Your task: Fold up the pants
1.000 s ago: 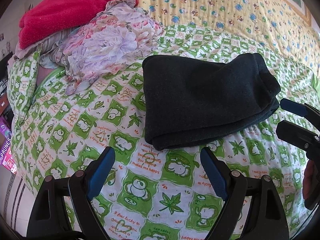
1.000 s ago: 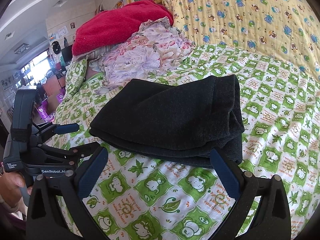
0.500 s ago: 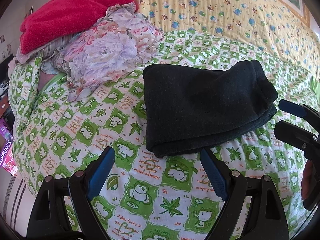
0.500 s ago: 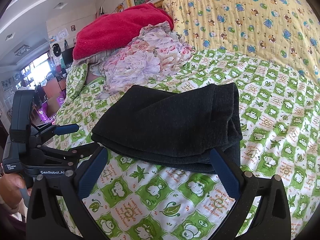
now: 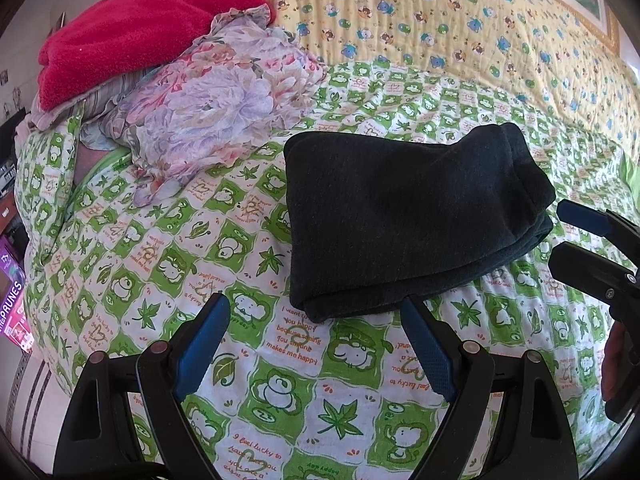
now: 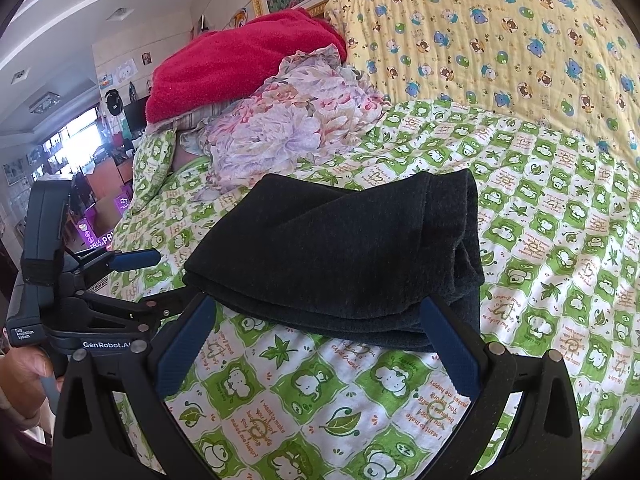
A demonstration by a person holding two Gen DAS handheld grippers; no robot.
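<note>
Green-and-white cartoon bedding is covering the bed [image 5: 120, 240], and the pants [image 5: 400, 216], dark and folded into a thick rectangle, are lying on it, with a yellow bear-print quilt [image 5: 440, 20] rising behind. Beyond the pants, a floral cloth [image 5: 208, 108] is bunching under a red blanket [image 5: 132, 28].

In the left wrist view the left gripper [image 5: 314, 334] is hovering with its fingers [image 5: 204, 340] spread wide and holding nothing; the near left corner of the pants is sitting just ahead of the gap, not between the blue pads. The right gripper [image 5: 568, 232] is showing at the right edge, beside the far end of the pants.

In the right wrist view the right gripper [image 6: 320, 336] is likewise standing wide apart and empty, its fingertips [image 6: 434, 312] lining up with the near folded edge of the pants [image 6: 340, 252]; whether they are touching the cloth cannot be told. This view alone is showing the layered fold along that edge, the left gripper [image 6: 136, 280] from the side with a hand [image 6: 24, 380] under it, and the cluttered room with a bright window behind.
</note>
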